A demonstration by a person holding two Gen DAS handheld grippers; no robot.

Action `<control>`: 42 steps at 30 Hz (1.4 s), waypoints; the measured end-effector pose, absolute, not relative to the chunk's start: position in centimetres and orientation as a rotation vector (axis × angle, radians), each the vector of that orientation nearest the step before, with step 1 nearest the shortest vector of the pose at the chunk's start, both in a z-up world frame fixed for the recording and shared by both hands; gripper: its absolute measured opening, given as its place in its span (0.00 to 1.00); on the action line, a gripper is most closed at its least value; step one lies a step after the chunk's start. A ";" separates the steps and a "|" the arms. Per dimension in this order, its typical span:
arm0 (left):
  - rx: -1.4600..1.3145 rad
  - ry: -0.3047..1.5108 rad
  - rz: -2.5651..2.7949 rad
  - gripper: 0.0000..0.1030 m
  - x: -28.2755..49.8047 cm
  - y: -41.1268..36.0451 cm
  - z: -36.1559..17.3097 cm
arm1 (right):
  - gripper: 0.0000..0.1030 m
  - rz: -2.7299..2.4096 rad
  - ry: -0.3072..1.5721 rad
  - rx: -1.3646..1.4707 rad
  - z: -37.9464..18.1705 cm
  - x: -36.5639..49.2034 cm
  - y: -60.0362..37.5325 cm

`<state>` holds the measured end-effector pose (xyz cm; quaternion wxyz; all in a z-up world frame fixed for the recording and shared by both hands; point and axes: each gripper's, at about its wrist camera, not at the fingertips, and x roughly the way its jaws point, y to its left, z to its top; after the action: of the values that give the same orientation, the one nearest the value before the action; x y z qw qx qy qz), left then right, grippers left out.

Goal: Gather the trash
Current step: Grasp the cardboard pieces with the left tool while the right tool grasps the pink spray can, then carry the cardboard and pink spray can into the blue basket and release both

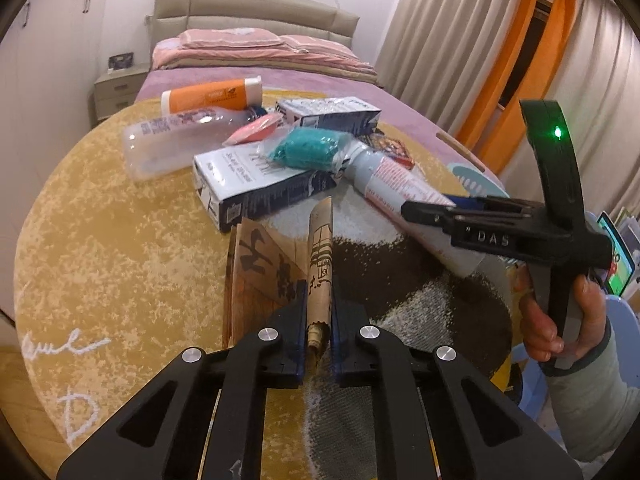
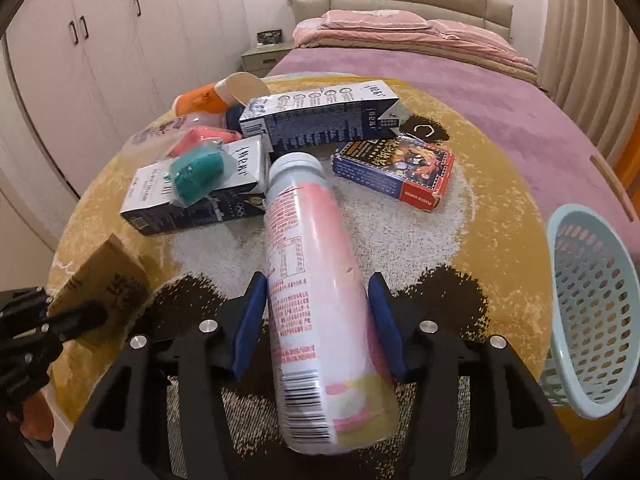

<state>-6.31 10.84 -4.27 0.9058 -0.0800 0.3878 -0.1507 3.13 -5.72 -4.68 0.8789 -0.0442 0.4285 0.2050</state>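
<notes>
My left gripper (image 1: 319, 322) is shut on a flattened brown paper bag (image 1: 280, 264), which also shows at the left of the right wrist view (image 2: 104, 280). My right gripper (image 2: 318, 300) has its jaws around a pink and white bottle (image 2: 312, 280) lying on the round yellow rug (image 2: 500, 248); the blue pads sit at its sides, contact unclear. The bottle also shows in the left wrist view (image 1: 400, 188). Beyond lie two blue milk cartons (image 2: 320, 120) (image 2: 192, 196), a teal packet (image 2: 196, 176), a card box (image 2: 396, 168) and an orange tube (image 1: 208, 96).
A light blue plastic basket (image 2: 592, 312) stands at the rug's right edge. A clear plastic bottle (image 1: 168, 140) and a pink packet (image 1: 256, 130) lie in the pile. A bed (image 2: 440, 64) is behind, wardrobes (image 2: 100, 40) left, curtains (image 1: 460, 40) right.
</notes>
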 end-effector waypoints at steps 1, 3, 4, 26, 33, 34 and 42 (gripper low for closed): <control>-0.164 0.797 -0.313 0.07 -6.3 10.6 -4.0 | 0.47 0.437 0.897 -0.081 -4.7 3.0 -5.9; -0.157 0.787 -0.315 0.07 -6.3 10.3 -3.5 | 0.46 0.462 0.904 -0.025 -4.6 2.6 -6.8; -0.153 0.782 -0.318 0.07 -6.2 10.1 -3.2 | 0.46 0.470 0.904 0.000 -4.5 2.5 -7.1; -0.083 0.728 -0.388 0.07 -4.0 4.1 -0.1 | 0.44 0.450 0.922 0.054 -4.3 0.7 -10.7; -0.093 0.726 -0.382 0.07 -4.2 4.4 0.2 | 0.55 0.432 1.005 0.038 -5.6 2.8 -9.5; -0.092 0.723 -0.380 0.07 -4.2 4.4 0.3 | 0.55 0.442 1.015 0.048 -5.8 2.9 -9.4; -0.054 0.701 -0.401 0.07 -2.9 2.5 1.8 | 0.44 0.452 0.889 0.151 -3.3 1.9 -12.8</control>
<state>-2.94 2.45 1.84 0.9192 -0.0263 0.3410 -0.1952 1.91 -12.83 -3.25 0.8755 0.0725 0.4257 0.2167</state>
